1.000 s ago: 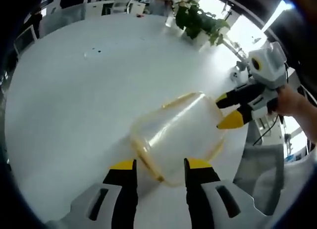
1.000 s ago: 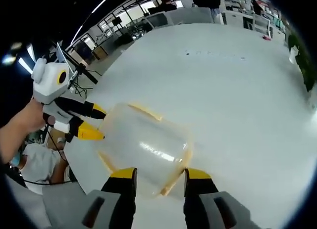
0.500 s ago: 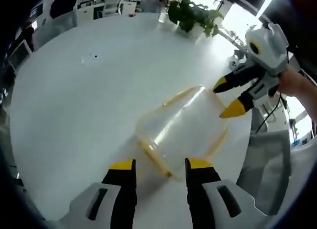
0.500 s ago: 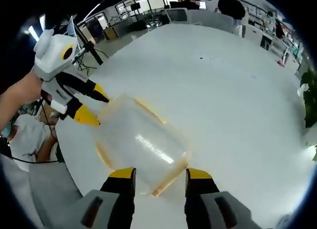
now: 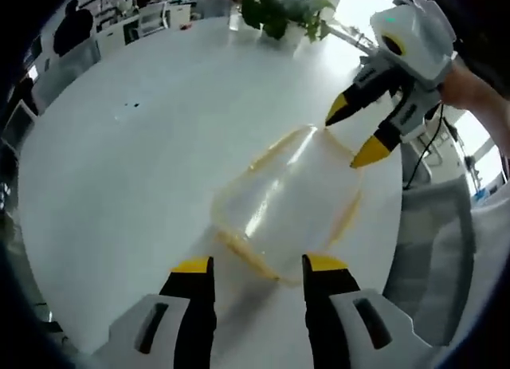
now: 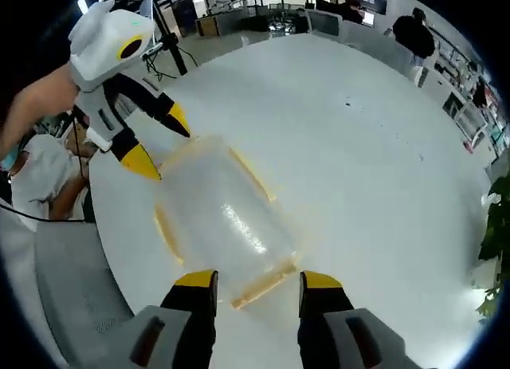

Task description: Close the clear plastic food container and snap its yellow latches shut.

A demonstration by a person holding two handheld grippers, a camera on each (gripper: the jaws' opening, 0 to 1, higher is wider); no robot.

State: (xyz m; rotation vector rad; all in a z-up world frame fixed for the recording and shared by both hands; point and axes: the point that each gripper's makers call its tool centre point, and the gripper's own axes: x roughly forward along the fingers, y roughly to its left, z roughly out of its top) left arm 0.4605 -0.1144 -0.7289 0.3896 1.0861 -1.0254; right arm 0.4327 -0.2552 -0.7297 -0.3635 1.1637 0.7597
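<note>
— Both hand-held grippers stand spread and hold nothing. The left hand-held gripper has its yellow tips parted just short of one narrow end of the clear plastic food container; the right hand-held gripper is parted the same way at the opposite narrow end.

— Where does the box lie?

— Flat on the white bench, near its edge, between the two tools. Its long axis runs roughly from one gripper to the other, so each looks down its length. In the right gripper view the container stretches away towards the other tool, whose tips hover just past the far end, slightly above it.

— And the yellow latches?

— Yellow strips run along the rim; the one nearest the left gripper is the end latch, and the right gripper's near end latch lies between its tips. The lid looks seated, but whether any latch is snapped cannot be told.

— Which hand is nearer?

— Each to its own end, about equally. Probably each presses down on the flap directly ahead of it.

— Anything else?

— A potted plant at the bench's far side.
</note>
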